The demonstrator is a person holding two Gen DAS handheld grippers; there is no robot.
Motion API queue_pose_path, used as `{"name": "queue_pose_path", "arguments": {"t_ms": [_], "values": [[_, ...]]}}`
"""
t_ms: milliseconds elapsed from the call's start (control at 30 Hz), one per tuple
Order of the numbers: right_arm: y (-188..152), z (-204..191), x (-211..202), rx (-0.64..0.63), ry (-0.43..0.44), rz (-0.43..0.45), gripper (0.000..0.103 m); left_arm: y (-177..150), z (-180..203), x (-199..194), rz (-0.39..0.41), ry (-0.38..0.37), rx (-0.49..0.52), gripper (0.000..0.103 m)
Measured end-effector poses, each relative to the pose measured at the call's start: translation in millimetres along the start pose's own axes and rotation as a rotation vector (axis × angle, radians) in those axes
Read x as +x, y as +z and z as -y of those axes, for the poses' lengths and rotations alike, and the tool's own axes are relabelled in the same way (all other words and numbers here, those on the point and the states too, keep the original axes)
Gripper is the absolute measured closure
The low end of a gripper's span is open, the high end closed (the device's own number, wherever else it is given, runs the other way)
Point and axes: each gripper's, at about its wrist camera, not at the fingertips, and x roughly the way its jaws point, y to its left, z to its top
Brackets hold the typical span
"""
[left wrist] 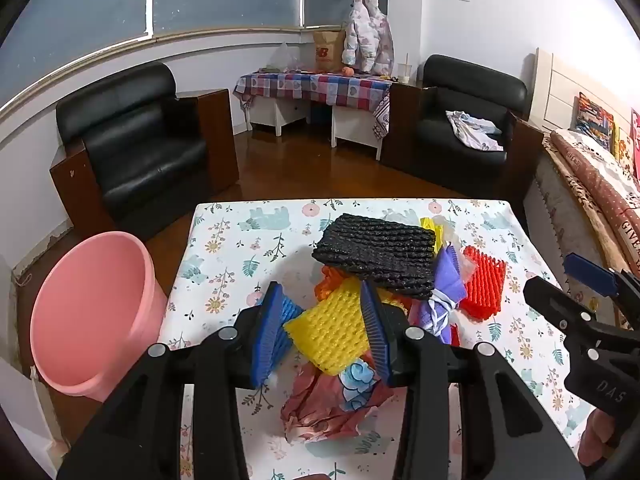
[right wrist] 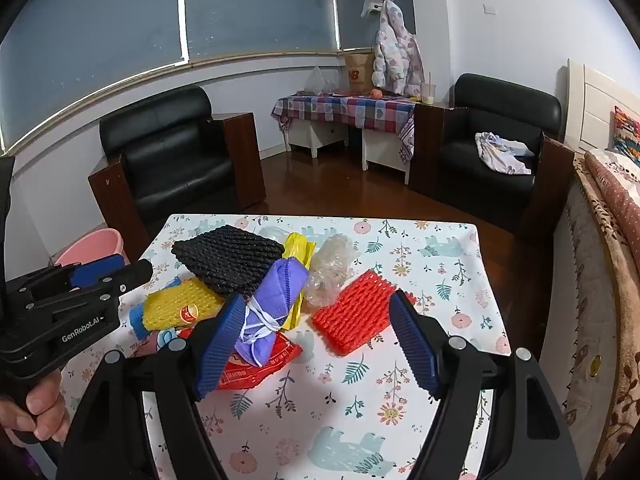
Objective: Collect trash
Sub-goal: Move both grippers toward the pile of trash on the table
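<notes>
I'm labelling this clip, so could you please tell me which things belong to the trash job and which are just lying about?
Job: yellow foam net, black foam net, red foam net, purple mask, pink bin.

Lying about: armchairs, jacket, checked side table.

The walls (right wrist: 500,40) are white; the floor (left wrist: 320,168) is brown, shiny wood; two black armchairs (left wrist: 136,140) (left wrist: 468,120) sit by a checked side table (left wrist: 316,86); big windows (right wrist: 100,32) look dark blue.

Bucket (left wrist: 90,316) left of table (left wrist: 224,240)
</notes>
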Motion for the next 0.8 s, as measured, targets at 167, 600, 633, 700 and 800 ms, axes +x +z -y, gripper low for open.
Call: {"name": "queue_pose_path", "arguments": {"t_ms": [167,600,633,700,800], "values": [[0,0,0,0.003,0.002,0.003,0.03,1,1,-1,-0.002,-0.001,0.009,0.062],[1,1,1,0.01,0.003,0.002,0.03,-6,-5,10,-0.022,0.016,0.003,0.062],[1,1,1,0.011,0.003,0.001,0.03,-6,-5,9,-0.023,0.017,0.002,0.062],[2,1,1,0.012,0.006,0.0,0.03,-7,-6,10,-0.026,0.02,0.001,0.062],[1,2,4,0.011,0.005,0.001,0.03,-8,-7,11,-0.027,0.023,0.003,0.062]]}}
